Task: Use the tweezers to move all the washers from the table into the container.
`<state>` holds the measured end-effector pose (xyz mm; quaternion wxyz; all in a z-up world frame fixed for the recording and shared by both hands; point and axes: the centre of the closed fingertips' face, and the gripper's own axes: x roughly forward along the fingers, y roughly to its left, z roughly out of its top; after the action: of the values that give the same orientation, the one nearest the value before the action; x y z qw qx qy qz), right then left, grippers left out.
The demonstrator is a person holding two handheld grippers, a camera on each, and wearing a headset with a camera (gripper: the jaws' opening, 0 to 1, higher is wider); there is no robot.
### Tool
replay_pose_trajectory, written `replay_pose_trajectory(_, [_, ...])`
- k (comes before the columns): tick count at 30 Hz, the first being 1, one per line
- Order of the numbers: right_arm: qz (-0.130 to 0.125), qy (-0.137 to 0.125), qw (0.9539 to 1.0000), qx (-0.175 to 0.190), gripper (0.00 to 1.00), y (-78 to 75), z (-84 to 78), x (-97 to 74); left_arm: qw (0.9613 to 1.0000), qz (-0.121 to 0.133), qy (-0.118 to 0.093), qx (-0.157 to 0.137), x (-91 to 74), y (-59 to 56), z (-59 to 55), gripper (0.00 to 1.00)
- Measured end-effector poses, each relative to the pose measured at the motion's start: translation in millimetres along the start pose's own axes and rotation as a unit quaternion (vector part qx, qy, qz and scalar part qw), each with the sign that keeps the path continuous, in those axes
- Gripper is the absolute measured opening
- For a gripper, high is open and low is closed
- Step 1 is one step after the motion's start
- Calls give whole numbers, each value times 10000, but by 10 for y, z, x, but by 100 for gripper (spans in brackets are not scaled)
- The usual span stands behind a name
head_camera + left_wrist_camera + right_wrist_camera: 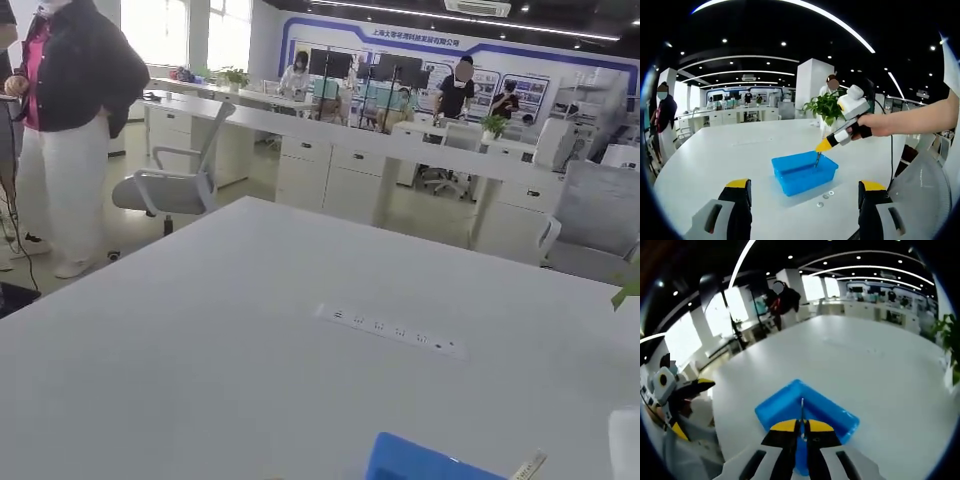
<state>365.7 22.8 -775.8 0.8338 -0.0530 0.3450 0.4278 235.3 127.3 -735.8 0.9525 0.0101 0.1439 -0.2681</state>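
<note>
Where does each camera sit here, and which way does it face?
Head view: on the headset, facing across the table toward the office.
Left gripper view: behind the open left tongs, facing the blue container, washers and right tongs.
Right gripper view: behind the right tongs, shut on tweezers over the container.
Shared: the container.

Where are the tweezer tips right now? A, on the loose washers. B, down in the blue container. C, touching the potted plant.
B: in the left gripper view the tweezers, held in the right tongs, point down into the blue container, while the washers lie on the table beside it.
</note>
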Motion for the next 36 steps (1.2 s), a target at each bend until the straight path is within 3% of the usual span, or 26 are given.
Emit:
replay_pose_trajectory(9, [-125,273,9995,-107,3,-181,-149,230,10000,-19,27,19,6,-11,-8,90])
replay_pose_trajectory(19, [-101,366,9991,-174,3,-200,-189,331,10000,-11,31,-1,6,-8,-8,90])
replay_pose_trajectory(31, [-98,432,9984,-343,4,-165,-196,341,10000,-9,40,9,2,-7,-13,89])
replay_pose_trajectory(36, [-62,396,9979,-518,4,-68,-175,278,10000,-21,6,37,-6,-13,3,89])
